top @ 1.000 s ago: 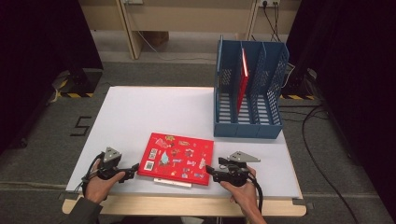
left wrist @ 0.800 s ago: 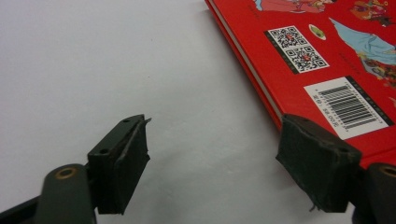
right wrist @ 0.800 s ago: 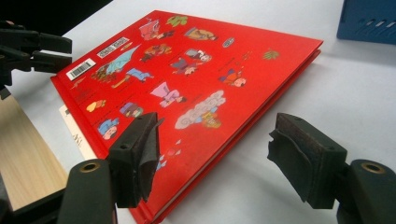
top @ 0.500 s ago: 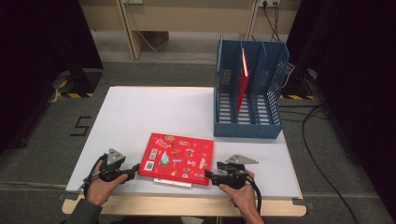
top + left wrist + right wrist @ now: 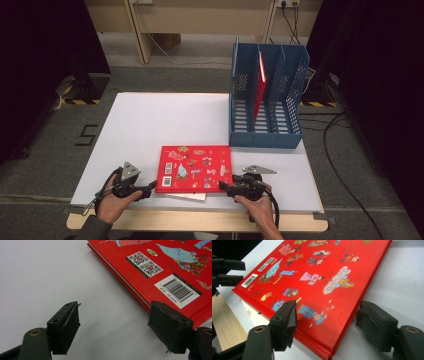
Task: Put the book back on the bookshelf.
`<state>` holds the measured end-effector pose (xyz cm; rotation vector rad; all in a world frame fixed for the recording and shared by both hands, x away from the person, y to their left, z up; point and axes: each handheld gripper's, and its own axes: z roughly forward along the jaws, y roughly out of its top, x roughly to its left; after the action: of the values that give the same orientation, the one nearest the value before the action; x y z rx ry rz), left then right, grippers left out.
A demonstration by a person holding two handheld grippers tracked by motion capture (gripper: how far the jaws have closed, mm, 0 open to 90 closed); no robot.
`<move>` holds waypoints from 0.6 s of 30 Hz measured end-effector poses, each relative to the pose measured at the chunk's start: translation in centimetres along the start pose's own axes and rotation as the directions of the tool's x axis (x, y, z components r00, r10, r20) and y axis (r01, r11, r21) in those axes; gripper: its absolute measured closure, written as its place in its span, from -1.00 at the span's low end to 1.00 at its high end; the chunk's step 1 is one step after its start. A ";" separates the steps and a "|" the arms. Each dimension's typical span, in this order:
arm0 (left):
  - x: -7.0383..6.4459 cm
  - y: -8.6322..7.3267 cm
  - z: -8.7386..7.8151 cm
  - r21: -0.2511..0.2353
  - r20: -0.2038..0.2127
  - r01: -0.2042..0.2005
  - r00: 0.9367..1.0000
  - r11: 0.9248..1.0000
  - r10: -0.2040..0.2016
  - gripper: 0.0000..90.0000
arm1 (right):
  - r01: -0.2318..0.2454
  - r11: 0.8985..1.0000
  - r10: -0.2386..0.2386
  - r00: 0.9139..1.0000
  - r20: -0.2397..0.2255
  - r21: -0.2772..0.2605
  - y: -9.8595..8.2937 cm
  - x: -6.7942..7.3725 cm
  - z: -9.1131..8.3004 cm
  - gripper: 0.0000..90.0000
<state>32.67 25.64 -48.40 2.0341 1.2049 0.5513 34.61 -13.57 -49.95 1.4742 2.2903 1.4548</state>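
A white sheet [image 5: 187,196] lies mostly hidden under the red picture book [image 5: 194,168]. The left gripper [image 5: 148,189] and right gripper [image 5: 223,188] gape wide at its near corners, on a white table [image 5: 150,125] over grey carpet [image 5: 45,145].

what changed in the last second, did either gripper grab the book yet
Little visibly changed. The left gripper and right gripper stay at the near corners of the red book, both open, neither closed on it. The book still lies flat on the table, and the blue rack has not moved.
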 end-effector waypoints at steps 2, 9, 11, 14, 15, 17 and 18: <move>0.0 0.0 0.0 0.000 -0.002 -0.001 1.000 1.000 0.001 -0.48 | -0.018 1.000 0.018 1.000 -0.003 -0.006 0.0 -0.1 0.1 -0.32; -0.2 0.0 0.1 0.006 -0.003 0.005 1.000 1.000 -0.005 -0.45 | -0.070 0.997 0.070 0.997 -0.021 -0.019 0.3 -0.7 0.3 -0.27; -0.3 0.0 0.0 0.007 -0.004 0.003 1.000 1.000 -0.003 -0.43 | -0.087 0.996 0.086 0.996 -0.027 -0.025 0.3 -0.7 0.3 -0.29; -0.4 0.0 0.0 0.008 -0.005 0.002 1.000 1.000 -0.002 -0.41 | -0.103 0.994 0.102 0.994 -0.031 -0.028 0.4 -0.7 0.4 -0.30; -0.4 0.0 0.0 0.008 -0.002 0.004 1.000 1.000 -0.004 -0.37 | -0.118 0.992 0.117 0.992 -0.036 -0.033 0.4 -0.8 0.4 -0.28; -0.6 0.1 -0.1 0.008 -0.006 -0.004 1.000 1.000 0.004 -0.30 | -0.156 0.987 0.155 0.987 -0.048 -0.036 0.4 -1.0 0.4 -0.27; -0.7 0.1 -0.1 0.010 -0.006 -0.007 1.000 1.000 0.007 -0.27 | -0.162 0.986 0.160 0.986 -0.051 -0.038 0.4 -1.1 0.4 -0.26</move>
<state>32.31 25.03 -48.29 2.0471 1.2072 0.5565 35.67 -14.05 -50.29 1.6645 2.1967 1.5845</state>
